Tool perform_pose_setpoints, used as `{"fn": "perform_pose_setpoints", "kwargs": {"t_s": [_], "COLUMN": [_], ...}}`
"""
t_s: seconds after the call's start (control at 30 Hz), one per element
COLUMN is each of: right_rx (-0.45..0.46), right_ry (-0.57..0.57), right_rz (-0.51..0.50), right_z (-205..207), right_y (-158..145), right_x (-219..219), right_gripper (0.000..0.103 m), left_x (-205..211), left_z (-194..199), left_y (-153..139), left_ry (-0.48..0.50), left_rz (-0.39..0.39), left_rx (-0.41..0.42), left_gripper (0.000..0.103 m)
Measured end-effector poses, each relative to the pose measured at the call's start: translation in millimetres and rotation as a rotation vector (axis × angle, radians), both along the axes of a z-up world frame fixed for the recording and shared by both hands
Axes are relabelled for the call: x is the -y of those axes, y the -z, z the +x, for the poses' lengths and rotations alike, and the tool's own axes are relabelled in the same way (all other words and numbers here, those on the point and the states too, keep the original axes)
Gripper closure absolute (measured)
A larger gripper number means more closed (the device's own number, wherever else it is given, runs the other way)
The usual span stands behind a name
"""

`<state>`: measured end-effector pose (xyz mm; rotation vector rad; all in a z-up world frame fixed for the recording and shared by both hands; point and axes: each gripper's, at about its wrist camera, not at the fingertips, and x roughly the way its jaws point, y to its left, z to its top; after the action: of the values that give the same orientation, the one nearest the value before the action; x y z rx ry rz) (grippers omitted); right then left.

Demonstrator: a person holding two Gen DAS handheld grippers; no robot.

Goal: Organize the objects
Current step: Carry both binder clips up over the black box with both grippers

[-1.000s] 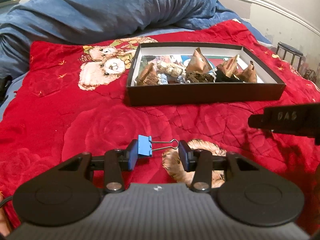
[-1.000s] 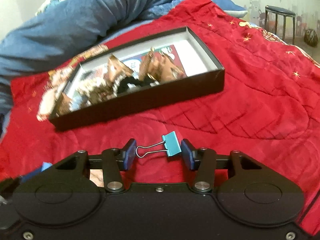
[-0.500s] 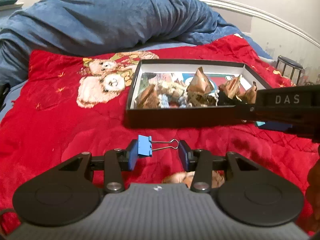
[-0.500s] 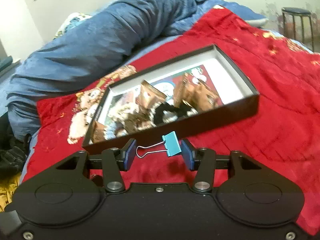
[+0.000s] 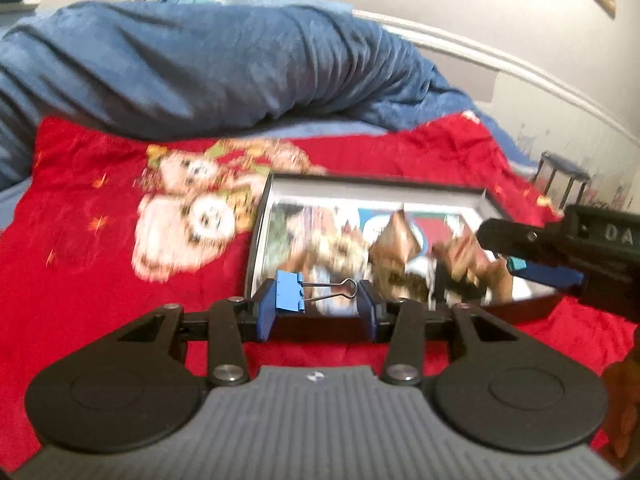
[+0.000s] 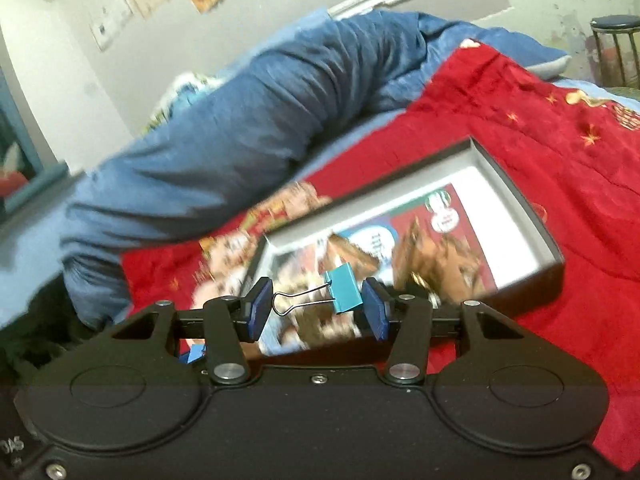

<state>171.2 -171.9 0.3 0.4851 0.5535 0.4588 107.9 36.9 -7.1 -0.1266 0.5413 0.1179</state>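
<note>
The left gripper (image 5: pixel 316 306) had moved forward since the earlier frames: its jaws, clenched on a blue clip (image 5: pixel 289 292), now hung over the near left corner of the box (image 5: pixel 376 185) instead of over the red blanket (image 5: pixel 80 248). The right gripper (image 6: pixel 316 306) had risen and advanced too, jaws grasping a teal clip (image 6: pixel 343 288) above the box's (image 6: pixel 516 196) cluttered middle. Both clips sat unchanged in their jaws, wire handles pointing inward. The box lay where it was on the bed, brown wrappers (image 5: pixel 400 240) inside. The view was blurred.
</note>
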Motion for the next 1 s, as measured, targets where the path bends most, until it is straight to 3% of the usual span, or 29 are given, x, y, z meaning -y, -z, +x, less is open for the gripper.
{"fn": "perform_pose_setpoints", "kwargs": {"t_s": [0.2,0.57,0.7,1.0], "right_rx": [-0.001,-0.022,-0.017,-0.023], "right_ry": [0.042,0.141,0.144,0.177], "right_rz": [0.078,0.126,0.081,0.095], "right_z": [36,108,119,124], "right_y": [10,42,45,48], "right_x": [15,21,12,15], "right_gripper": [0.056,0.056,0.056,0.056], "left_x": [-14,-11,-16,-25], "left_z": [35,96,114,127], "left_y": [-7,10,18,37], "left_ry": [0.032,0.105,0.100,0.105], "left_rz": [0.045,0.162,0.172,0.212], "left_rx": [0.044,0.067,0.048,0.009], "left_gripper": [0.056,0.056,0.056,0.055]}}
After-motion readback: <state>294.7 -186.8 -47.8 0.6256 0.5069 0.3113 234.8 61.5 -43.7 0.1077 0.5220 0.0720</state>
